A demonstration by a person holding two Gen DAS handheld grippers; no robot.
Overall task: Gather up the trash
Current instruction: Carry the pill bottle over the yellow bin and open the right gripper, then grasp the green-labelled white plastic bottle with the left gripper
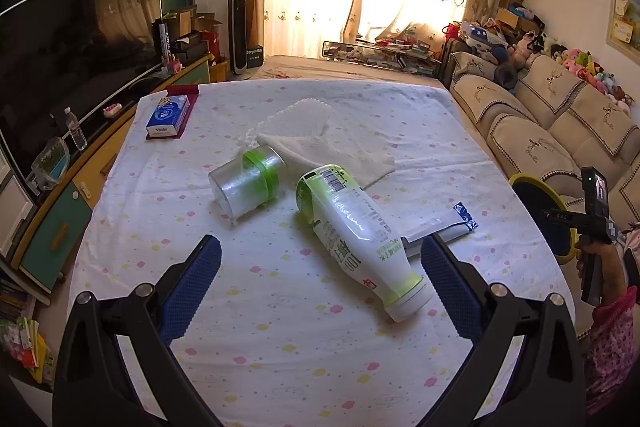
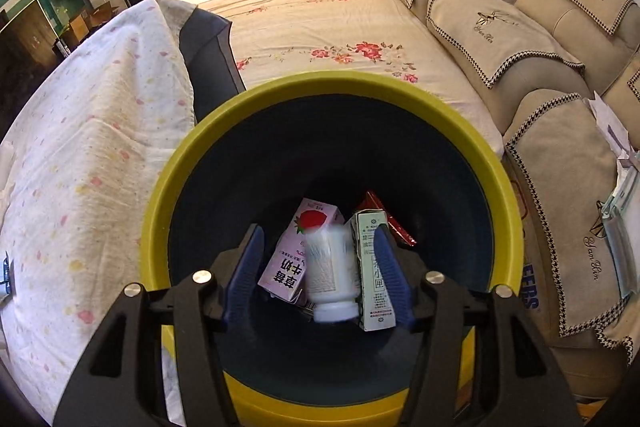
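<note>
Four pieces of rubbish lay on the dotted tablecloth (image 1: 280, 339) in the left wrist view: a green-and-white bottle (image 1: 356, 233) on its side, a clear jar (image 1: 246, 185) with a green band, a crumpled paper towel (image 1: 320, 139) behind them, and a foil wrapper (image 1: 442, 227) just beside the bottle. The left gripper (image 1: 320, 271) hovered over the cloth, jaws spread wide and empty, the bottle's cap end between its fingers. A tissue pack (image 1: 168, 117) sat at the far left corner.

In the right wrist view, the right gripper (image 2: 318, 271) hung over the yellow-rimmed bin (image 2: 192, 163), jaws released. A blurred white bottle (image 2: 330, 275) showed between them, with a strawberry milk carton (image 2: 294, 251), a green carton (image 2: 374, 267) and a red wrapper (image 2: 386, 215) in the bin
</note>
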